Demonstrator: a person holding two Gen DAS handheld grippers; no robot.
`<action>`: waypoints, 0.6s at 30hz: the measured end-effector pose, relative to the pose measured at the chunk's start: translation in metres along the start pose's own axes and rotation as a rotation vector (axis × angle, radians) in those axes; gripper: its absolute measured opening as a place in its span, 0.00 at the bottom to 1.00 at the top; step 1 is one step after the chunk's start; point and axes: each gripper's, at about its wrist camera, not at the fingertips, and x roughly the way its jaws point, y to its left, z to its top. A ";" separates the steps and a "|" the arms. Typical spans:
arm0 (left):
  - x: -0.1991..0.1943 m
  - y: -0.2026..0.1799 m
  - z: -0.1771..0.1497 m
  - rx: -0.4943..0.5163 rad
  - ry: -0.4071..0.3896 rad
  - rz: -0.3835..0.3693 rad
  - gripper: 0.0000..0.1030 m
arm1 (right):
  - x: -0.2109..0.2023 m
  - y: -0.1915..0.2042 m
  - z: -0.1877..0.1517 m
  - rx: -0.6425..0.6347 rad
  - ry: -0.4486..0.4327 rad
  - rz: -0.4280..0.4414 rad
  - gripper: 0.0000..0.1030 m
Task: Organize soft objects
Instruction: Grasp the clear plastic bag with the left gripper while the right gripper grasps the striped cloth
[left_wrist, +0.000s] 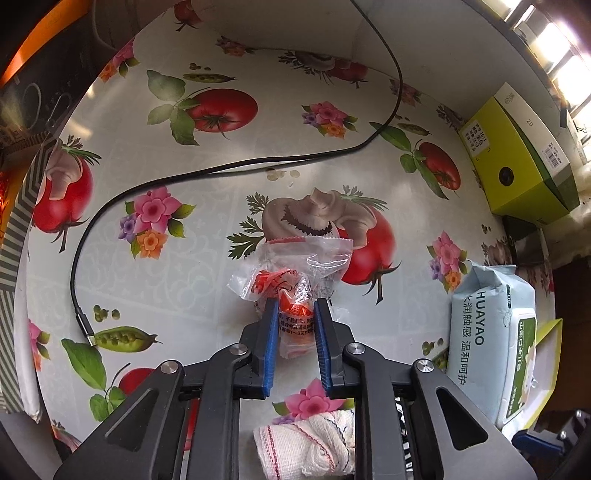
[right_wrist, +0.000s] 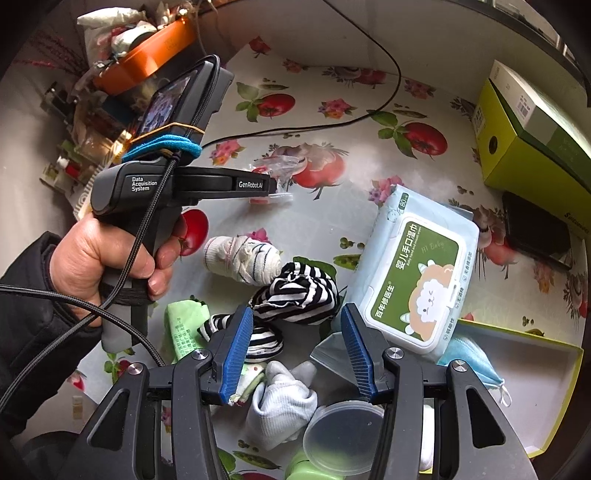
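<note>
Soft objects lie scattered on a table with a tomato-and-flower cover. Largest: a pale blue wipes pack, flat, right of centre, its near corner resting over a yellow-green tray. A blue face mask sits in that tray, partly under the pack. A black-and-white striped cloth is bunched just left of the pack, touching a rolled white sock with thin stripes. A grey-white sock lies nearest the right-wrist camera.

Left gripper: pointed steeply down, held in the person's left hand with fingers wrapped round the handle. Blue pads narrow, pressed on a small clear plastic packet with red-orange print, which rests on the table.

Right gripper: also angled steeply down, above the striped cloth. Jaws stand about half apart with nothing clamped.
</note>
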 end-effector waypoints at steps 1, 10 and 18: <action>-0.002 0.001 -0.002 0.001 0.000 -0.007 0.18 | 0.004 0.002 0.003 -0.021 0.009 -0.007 0.48; -0.039 0.028 -0.023 -0.044 -0.047 -0.075 0.17 | 0.053 0.016 0.017 -0.214 0.175 -0.065 0.48; -0.060 0.041 -0.039 -0.066 -0.070 -0.105 0.17 | 0.075 0.025 0.013 -0.278 0.232 -0.072 0.09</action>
